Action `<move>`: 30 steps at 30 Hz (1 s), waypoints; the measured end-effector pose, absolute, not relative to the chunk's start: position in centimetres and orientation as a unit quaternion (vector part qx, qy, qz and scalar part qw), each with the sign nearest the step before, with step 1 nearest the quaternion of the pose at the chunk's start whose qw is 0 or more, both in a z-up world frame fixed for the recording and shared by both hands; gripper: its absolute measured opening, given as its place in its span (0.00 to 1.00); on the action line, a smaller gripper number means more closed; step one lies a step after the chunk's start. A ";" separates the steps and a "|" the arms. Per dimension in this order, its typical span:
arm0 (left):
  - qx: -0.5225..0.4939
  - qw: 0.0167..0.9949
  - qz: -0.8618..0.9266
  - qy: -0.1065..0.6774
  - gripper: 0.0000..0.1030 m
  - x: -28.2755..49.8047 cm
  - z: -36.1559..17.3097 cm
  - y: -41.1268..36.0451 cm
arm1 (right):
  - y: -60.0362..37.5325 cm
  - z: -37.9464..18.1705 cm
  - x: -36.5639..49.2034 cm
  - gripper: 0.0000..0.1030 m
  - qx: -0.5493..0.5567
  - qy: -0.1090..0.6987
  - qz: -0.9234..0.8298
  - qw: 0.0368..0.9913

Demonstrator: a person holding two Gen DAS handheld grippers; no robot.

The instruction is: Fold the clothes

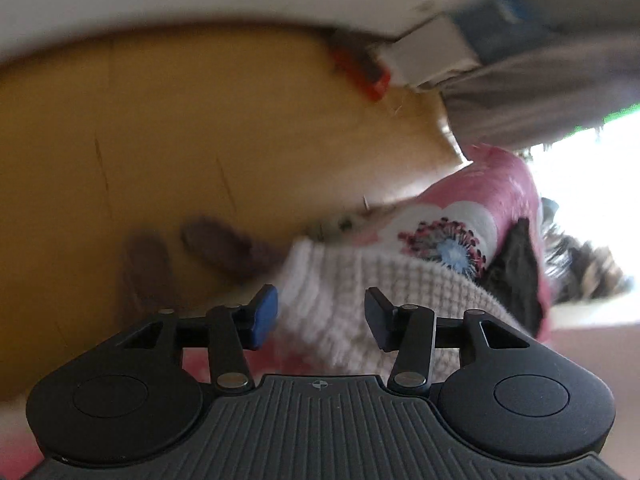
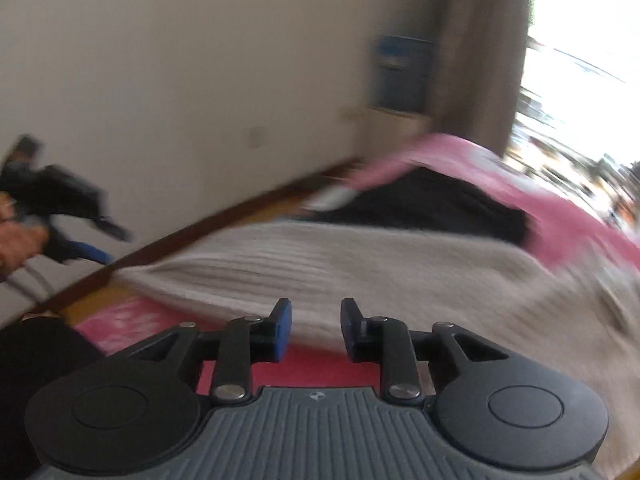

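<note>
Left wrist view: left hand-held gripper (image 1: 320,312) has jaws approx. half apart, nothing btw. the pads. Directly ahead and under the fingertips lies the cream knit sweater (image 1: 360,284), on a pink bed cover (image 1: 516,184); its ribbed edge starts just beside the blue pad (image 1: 266,314). Sweater runs away to the right in this picture, toward a dark garment (image 1: 516,264). Wood floor (image 1: 160,128) with two slippers (image 1: 224,248) is to the left. Picture is blurred; no readable writing.

Right wrist view: right hand-held gripper (image 2: 316,330) has a narrower gap, also empty, and the pads do not press on cloth. The sweater (image 2: 360,256) lies just in front, its long axis approx. across the picture, left to right, with the near edge close to the fingertips. The left gripper (image 2: 80,220) shows far left, apart from the cloth's left end. A black garment (image 2: 432,204) lies behind the sweater.

Judgement: both are near an edge; the right seems nearer. No brand or label is legible in either view.
</note>
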State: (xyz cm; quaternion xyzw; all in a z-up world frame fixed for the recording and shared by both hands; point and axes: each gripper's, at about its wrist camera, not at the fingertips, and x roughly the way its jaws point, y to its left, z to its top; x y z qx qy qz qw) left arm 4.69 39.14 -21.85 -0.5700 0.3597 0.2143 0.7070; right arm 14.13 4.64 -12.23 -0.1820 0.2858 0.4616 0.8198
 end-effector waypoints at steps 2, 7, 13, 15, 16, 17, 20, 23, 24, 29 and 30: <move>-0.606 0.678 0.222 0.351 0.47 3.8 -23.6 39.5 | 7.4 -13.1 13.2 0.31 -0.210 0.279 0.498 0.794; -0.661 0.645 0.218 0.316 0.52 2.5 -25.8 39.8 | 12.0 -16.6 11.4 0.35 -0.303 0.267 0.530 0.746; -0.665 0.646 0.210 0.311 0.56 3.2 -26.0 39.3 | 13.5 -19.1 11.1 0.32 -0.338 0.273 0.497 0.751; -0.664 0.646 0.209 0.313 0.58 3.4 -25.8 39.2 | 13.5 -18.9 11.0 0.29 -0.330 0.273 0.494 0.756; -0.667 0.645 0.206 0.311 0.58 3.4 -25.8 39.3 | 13.5 -18.9 10.8 0.28 -0.330 0.271 0.494 0.757; -0.669 0.645 0.202 0.308 0.58 3.1 -25.7 39.3 | 13.5 -18.8 10.5 0.28 -0.334 0.267 0.494 0.757; -0.674 0.649 0.183 0.300 0.59 2.3 -25.3 39.2 | 13.5 -18.7 10.2 0.28 -0.342 0.259 0.497 0.754; -0.670 0.653 0.167 0.311 0.59 2.0 -25.2 38.5 | 13.7 -18.8 10.4 0.28 -0.345 0.254 0.498 0.754; -0.668 0.654 0.162 0.317 0.59 2.0 -25.2 38.1 | 13.8 -18.8 10.5 0.28 -0.344 0.253 0.499 0.754; -0.668 0.651 0.162 0.323 0.60 3.2 -25.8 37.0 | 14.2 -19.0 10.5 0.28 -0.347 0.253 0.500 0.752; -0.668 0.652 0.167 0.317 0.60 3.5 -25.9 37.1 | 14.2 -19.1 10.5 0.28 -0.347 0.253 0.499 0.752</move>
